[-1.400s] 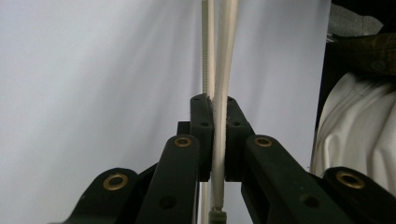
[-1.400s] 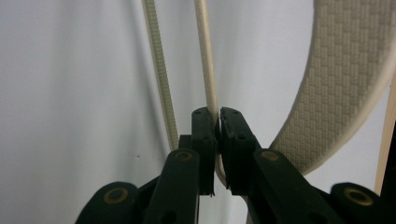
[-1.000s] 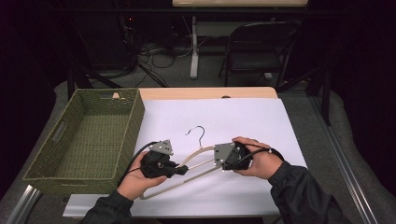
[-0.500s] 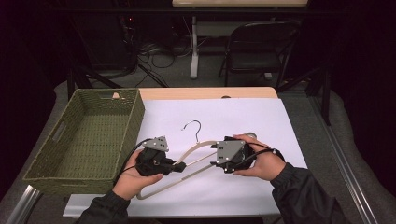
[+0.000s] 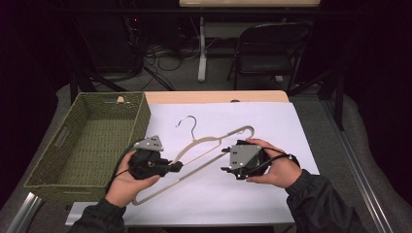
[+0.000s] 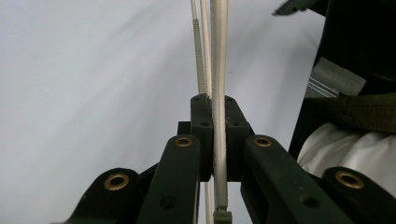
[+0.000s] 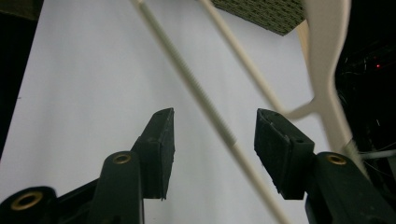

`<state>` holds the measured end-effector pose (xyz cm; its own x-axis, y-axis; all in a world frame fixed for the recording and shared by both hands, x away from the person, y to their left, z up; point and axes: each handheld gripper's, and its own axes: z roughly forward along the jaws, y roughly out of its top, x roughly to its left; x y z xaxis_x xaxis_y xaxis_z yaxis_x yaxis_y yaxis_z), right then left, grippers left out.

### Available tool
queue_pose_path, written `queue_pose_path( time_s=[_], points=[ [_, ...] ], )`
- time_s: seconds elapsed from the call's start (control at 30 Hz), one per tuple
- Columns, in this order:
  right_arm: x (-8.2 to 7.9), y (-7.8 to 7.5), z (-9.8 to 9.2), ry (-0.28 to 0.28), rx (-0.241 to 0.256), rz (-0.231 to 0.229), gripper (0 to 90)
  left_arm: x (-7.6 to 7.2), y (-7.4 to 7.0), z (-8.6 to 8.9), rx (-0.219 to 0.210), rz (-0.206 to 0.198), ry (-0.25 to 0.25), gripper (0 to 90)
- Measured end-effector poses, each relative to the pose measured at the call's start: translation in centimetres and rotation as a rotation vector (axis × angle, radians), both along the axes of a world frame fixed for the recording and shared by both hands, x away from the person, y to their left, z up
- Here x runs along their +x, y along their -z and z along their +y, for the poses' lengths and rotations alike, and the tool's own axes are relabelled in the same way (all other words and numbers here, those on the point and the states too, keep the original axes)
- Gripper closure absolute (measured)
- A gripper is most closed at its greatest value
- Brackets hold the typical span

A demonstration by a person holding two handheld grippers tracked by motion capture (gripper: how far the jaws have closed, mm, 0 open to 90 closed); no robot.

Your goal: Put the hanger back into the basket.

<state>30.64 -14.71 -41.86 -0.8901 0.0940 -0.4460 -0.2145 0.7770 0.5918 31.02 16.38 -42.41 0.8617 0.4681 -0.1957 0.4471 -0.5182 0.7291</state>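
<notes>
I judged the step in hand to be the handling of the cream plastic clothes hanger with its silver wire hook (image 5: 204,145), most likely a lift toward the olive-green woven basket (image 5: 63,167) that stood at the left edge of the white sheet covering the table (image 5: 291,131). The hanger lay slanted across the sheet in front of me, its hook pointing away toward the far side and its lower corner near my left hand.

My left gripper (image 5: 176,166) was clenched on the hanger. In the left gripper view the two black pads (image 6: 201,135) stood pressed against one flat cream arm of the hanger (image 6: 218,93), which ran straight up between them, while the thinner ribbed bar passed just beside the grip and outside it.

My right gripper (image 5: 226,160) was released. In the right gripper view its jaws stood wide apart, and the ribbed crossbar of the hanger (image 7: 205,107) ran diagonally through the gap without touching either pad, as far as I could tell. The broad shoulder of the hanger curved past just beyond the right-hand jaw.

The next move, as I read it, called for closing the right gripper squarely on that crossbar. A thin, round, ribbed bar could roll or slip out of a loose pinch, so I would have centred it between the pads first. With both ends held, the hanger could be raised level and carried left to the basket.
</notes>
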Motion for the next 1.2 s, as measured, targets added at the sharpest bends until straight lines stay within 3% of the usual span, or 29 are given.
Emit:
queue_pose_path(
  time_s=[0.23, 0.43, 0.47, 0.6, 0.77, 0.93, 1.03, 1.2],
  points=[
    [0.0, 0.2, -1.0, 0.034, -0.004, 0.010, 46.2, 0.2, -3.2, 3.7, 0.010, -0.065, -0.082, 87.1],
    [0.2, 0.3, -1.6, 0.058, 0.011, 0.030, 45.8, 0.7, -4.3, 6.2, 0.001, -0.076, -0.132, 87.2],
    [0.2, 0.3, -1.9, 0.076, 0.008, 0.052, 45.8, 0.8, -4.5, 6.7, 0.002, -0.078, -0.143, 87.1],
    [0.2, 0.8, -2.3, 0.078, 0.019, 0.068, 45.8, 1.2, -5.0, 8.5, 0.006, -0.081, -0.184, 87.1],
    [0.1, 1.8, -3.5, 0.122, 0.006, 0.109, 45.4, 1.7, -5.5, 11.4, 0.017, -0.088, -0.248, 87.1],
    [0.2, 2.1, -4.4, 0.153, 0.024, 0.113, 43.9, 2.0, -5.6, 13.5, 0.025, -0.091, -0.294, 87.1],
    [0.3, 2.5, -5.3, 0.211, 0.030, 0.144, 42.7, 2.3, -5.7, 15.5, 0.037, -0.088, -0.334, 87.1],
    [0.4, 3.3, -6.1, 0.277, 0.067, 0.195, 42.6, 2.5, -5.9, 17.1, 0.060, -0.091, -0.362, 87.1]
  ],
)
